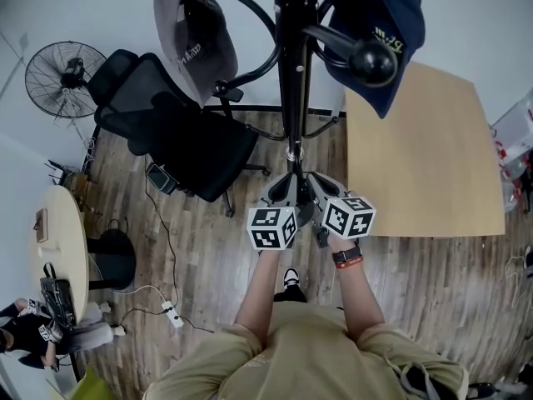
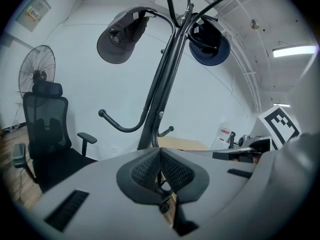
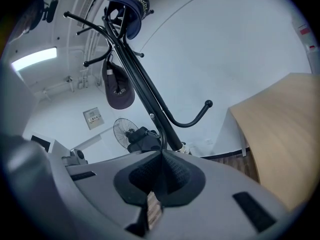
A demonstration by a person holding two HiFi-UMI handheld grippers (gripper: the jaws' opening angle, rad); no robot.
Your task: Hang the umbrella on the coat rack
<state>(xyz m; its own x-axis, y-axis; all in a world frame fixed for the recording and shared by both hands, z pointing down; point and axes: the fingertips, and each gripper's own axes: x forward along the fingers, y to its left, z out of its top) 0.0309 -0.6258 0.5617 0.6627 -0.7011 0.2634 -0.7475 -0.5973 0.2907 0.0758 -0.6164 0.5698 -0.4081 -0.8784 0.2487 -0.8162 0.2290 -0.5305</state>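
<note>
The black coat rack pole (image 1: 296, 73) stands right ahead of me, with both grippers held side by side near its lower part. My left gripper (image 1: 286, 188) and right gripper (image 1: 316, 188) point at the pole. In the left gripper view the left gripper (image 2: 160, 156) has its dark pads pressed together; the pole (image 2: 160, 84) rises just beyond. The right gripper (image 3: 162, 159) is shut too, with nothing seen between its pads, and the pole (image 3: 145, 89) leans away behind it. I cannot make out an umbrella in any view.
A grey cap (image 1: 196, 36) and a navy cap (image 1: 379, 23) hang on the upper hooks. A lower hook (image 2: 120, 126) is bare. A black office chair (image 1: 175, 132) and a fan (image 1: 62, 77) stand to the left, a wooden table (image 1: 425, 157) to the right.
</note>
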